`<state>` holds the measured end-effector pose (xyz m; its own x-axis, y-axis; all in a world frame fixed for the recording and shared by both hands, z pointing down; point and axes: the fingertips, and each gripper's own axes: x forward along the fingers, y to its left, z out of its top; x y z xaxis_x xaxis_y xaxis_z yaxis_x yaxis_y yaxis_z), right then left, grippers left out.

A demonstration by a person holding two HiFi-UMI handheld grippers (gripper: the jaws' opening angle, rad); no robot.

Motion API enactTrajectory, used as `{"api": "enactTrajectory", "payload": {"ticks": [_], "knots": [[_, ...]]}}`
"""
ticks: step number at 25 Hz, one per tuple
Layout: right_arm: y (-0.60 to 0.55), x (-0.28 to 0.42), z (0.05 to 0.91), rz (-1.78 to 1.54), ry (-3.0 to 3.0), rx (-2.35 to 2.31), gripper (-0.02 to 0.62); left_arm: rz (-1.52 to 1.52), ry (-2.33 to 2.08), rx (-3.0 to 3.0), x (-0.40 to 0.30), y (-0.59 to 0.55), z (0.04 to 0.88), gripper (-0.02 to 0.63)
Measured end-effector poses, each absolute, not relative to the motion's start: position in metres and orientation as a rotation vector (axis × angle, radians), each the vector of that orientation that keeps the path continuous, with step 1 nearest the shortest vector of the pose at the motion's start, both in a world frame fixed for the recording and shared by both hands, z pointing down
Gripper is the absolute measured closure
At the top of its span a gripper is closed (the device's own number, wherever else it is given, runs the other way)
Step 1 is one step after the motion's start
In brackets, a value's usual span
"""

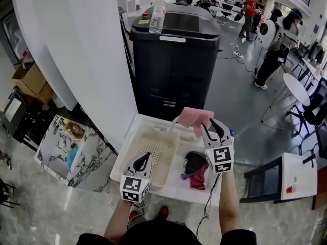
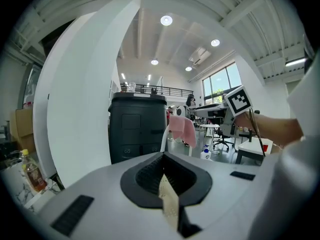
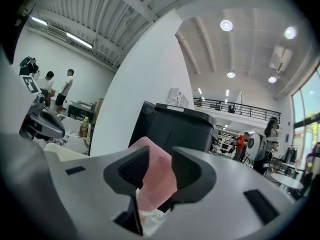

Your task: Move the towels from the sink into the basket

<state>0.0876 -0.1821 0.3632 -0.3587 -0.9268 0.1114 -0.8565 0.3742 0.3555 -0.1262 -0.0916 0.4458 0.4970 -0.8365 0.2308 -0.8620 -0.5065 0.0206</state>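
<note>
A pink towel (image 1: 193,117) hangs between the jaws of my right gripper (image 1: 212,128) above the back of the white sink (image 1: 122,163). In the right gripper view the jaws stand apart around the pink towel (image 3: 156,176) and the pads do not press it. A black towel (image 1: 194,161) and a maroon towel (image 1: 199,180) lie in the sink below that gripper. The cream perforated basket (image 1: 153,147) sits in the sink's left half. My left gripper (image 1: 144,160) is over it, shut on the basket's rim (image 2: 169,199), which shows as a thin cream strip between the pads.
A tall black bin (image 1: 173,60) with a water bottle (image 1: 157,17) on it stands right behind the sink. A white column (image 1: 87,50) rises at the left, with a marble counter (image 1: 71,147) beside it. A white table (image 1: 299,175) with a red cup stands at the right; people stand far back.
</note>
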Motion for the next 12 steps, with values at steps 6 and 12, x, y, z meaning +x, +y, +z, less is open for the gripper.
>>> {"api": "enactTrajectory", "payload": {"ticks": [6, 12], "knots": [[-0.209, 0.082, 0.373, -0.299, -2.341, 1.513, 0.403, 0.312, -1.481, 2.595, -0.128, -0.094, 0.449, 0.603], [-0.231, 0.086, 0.388, -0.264, -2.294, 1.526, 0.379, 0.318, -1.469, 2.599, -0.126, -0.095, 0.452, 0.603]]}}
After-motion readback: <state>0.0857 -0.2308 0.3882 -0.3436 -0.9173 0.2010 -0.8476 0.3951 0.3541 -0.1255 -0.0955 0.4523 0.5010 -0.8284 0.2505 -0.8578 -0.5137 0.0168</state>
